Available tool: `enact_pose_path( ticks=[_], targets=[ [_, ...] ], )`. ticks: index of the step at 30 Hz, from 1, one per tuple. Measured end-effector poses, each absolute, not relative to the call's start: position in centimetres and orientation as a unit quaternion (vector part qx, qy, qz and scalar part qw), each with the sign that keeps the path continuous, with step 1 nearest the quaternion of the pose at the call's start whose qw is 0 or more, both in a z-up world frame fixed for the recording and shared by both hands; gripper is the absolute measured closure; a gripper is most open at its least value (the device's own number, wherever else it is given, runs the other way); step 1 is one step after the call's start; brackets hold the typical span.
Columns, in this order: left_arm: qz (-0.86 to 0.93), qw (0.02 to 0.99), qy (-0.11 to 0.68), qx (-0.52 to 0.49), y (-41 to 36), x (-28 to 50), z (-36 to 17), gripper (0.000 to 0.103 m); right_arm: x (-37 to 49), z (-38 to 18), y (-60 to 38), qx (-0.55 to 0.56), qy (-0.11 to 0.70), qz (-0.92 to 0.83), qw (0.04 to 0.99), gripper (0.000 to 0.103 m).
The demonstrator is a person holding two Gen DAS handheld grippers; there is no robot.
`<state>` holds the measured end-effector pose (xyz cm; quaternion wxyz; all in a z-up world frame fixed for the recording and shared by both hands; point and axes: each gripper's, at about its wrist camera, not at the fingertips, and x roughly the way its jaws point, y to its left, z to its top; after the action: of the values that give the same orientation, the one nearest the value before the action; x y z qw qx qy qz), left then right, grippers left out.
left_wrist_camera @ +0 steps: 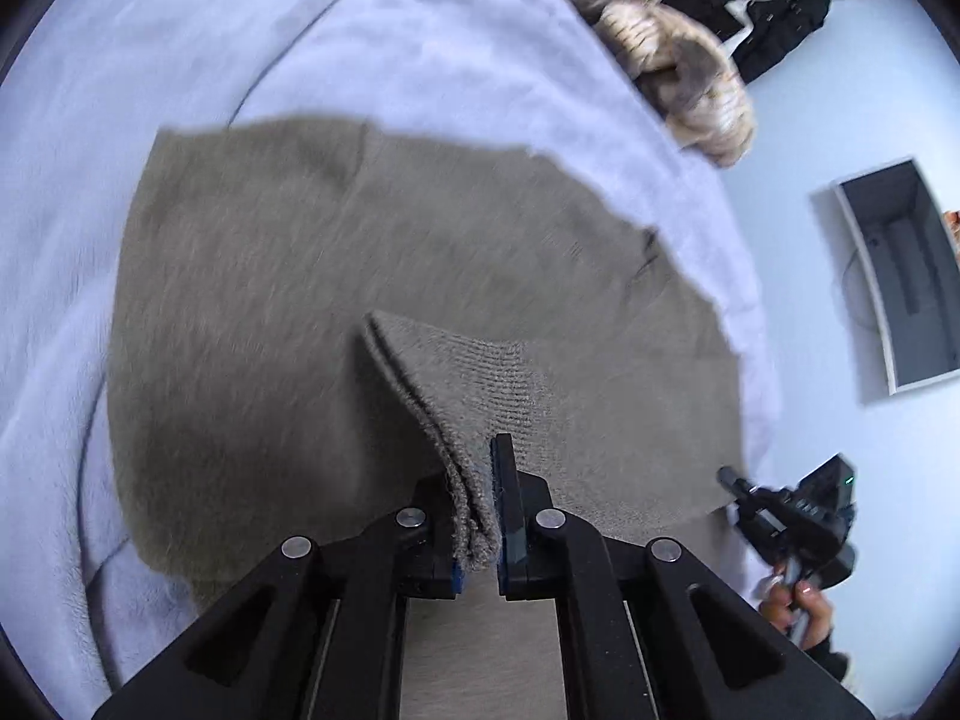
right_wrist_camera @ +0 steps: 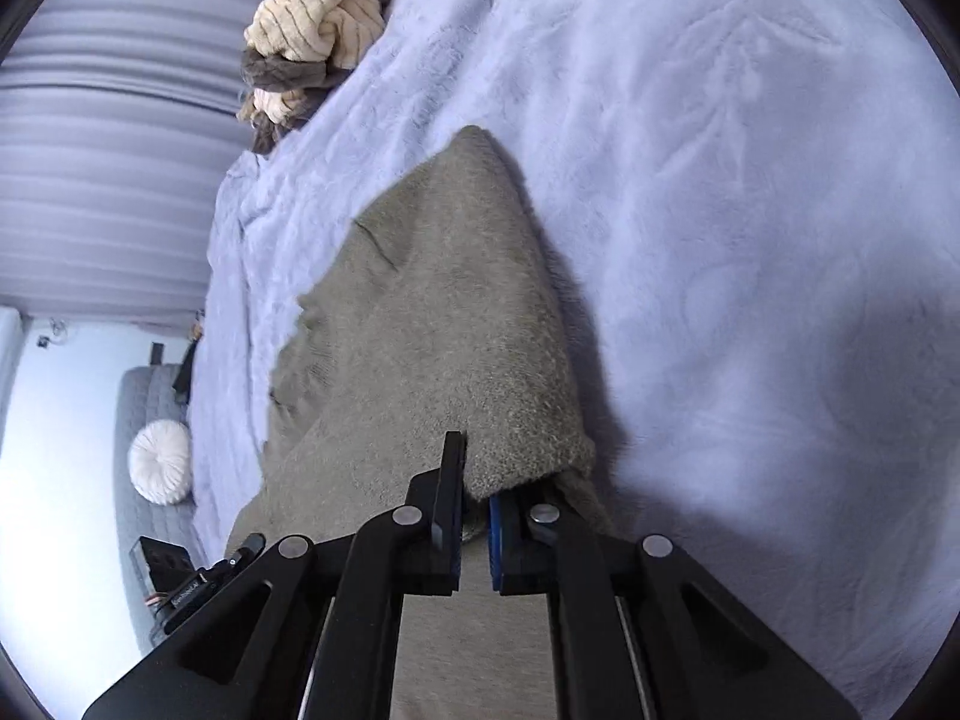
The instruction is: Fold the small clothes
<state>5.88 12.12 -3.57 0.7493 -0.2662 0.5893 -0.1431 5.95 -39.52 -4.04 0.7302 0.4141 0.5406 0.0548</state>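
Left wrist view
Left tongs [left_wrist_camera: 480, 510]: clenched on a doubled edge of the taupe knit garment [left_wrist_camera: 372, 300]; the cloth fills the narrow gap between the blue pads.
Garment position: the pinched corner rises straight out of the tongs as a ribbed, folded peak; the rest of the cloth spreads out ahead and to both sides, lying on the pale lilac bed cover [left_wrist_camera: 300, 42].
Garment edges: the far edge runs across the middle of the view, blurred; the right edge falls along the side of the bed.
Right tongs [left_wrist_camera: 792, 516]: seen at lower right, beside the garment's near right corner, held by a hand [left_wrist_camera: 801, 606]; from here it cannot be told whether they grip anything.
Other things: a cream and brown striped bundle [left_wrist_camera: 678, 60] on the bed at upper right; a black garment [left_wrist_camera: 762, 12] beyond it; a white-rimmed box [left_wrist_camera: 906, 276] down on the floor.

Right wrist view
Right tongs [right_wrist_camera: 474, 510]: grasping a fuzzy fold of the same garment [right_wrist_camera: 432, 312], which bulges over the right pad.
Garment position: it stretches from the tongs forward to a point, draped over the bed cover [right_wrist_camera: 720, 180].
Left tongs [right_wrist_camera: 204, 576]: partly visible at lower left, at the garment's edge.
Other things: the striped bundle [right_wrist_camera: 324, 12] far ahead; a round white cushion [right_wrist_camera: 161, 461] on a grey quilted seat [right_wrist_camera: 141, 402].
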Motion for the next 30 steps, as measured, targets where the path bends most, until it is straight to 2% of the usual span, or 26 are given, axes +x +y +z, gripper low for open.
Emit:
enact_pose_path(
  ticks=[6,8,10,11,12,14,15,18,28,29,30],
  targets=[
    [-0.117,0.756,0.592,-0.254,12.6,5.1,-4.3,0.094,5.6,-5.7,-39.5,0.401,0.551,0.049,0.731,0.098],
    [-0.096,0.764,0.596,-0.228,13.1,4.8,-3.5,0.078,5.6,-5.2,-39.3,0.388,0.558,0.051,0.732,0.095],
    [-0.075,0.775,0.594,-0.203,13.5,4.5,-2.6,0.077,5.3,-4.6,-39.3,0.378,0.569,0.054,0.728,0.091],
    [-0.061,0.780,0.595,-0.185,13.9,4.3,-2.0,0.077,5.0,-4.1,-39.3,0.372,0.575,0.057,0.726,0.082],
    [-0.050,0.782,0.596,-0.175,14.1,4.2,-1.6,0.077,4.5,-3.4,-39.2,0.365,0.578,0.062,0.727,0.067],
    [-0.041,0.784,0.595,-0.173,14.9,3.8,-1.0,0.077,3.4,-1.7,-39.0,0.342,0.570,0.071,0.743,0.049],
    [-0.042,0.785,0.592,-0.175,15.2,3.6,-0.8,0.077,2.9,-0.6,-39.0,0.322,0.562,0.075,0.759,0.048],
    [-0.057,0.795,0.579,-0.170,14.5,3.8,0.0,0.077,3.5,1.0,-40.1,0.282,0.548,0.064,0.785,0.048],
    [-0.060,0.793,0.587,-0.149,9.8,5.5,-2.4,0.077,10.7,-4.4,-44.3,0.427,0.523,0.063,0.735,0.048],
    [-0.059,0.795,0.585,-0.148,9.8,5.4,-2.5,0.077,11.1,-5.2,-44.3,0.449,0.530,0.069,0.716,0.051],
    [-0.058,0.795,0.586,-0.146,9.7,5.3,-2.4,0.077,11.4,-5.5,-44.1,0.458,0.539,0.072,0.703,0.081]
  ],
)
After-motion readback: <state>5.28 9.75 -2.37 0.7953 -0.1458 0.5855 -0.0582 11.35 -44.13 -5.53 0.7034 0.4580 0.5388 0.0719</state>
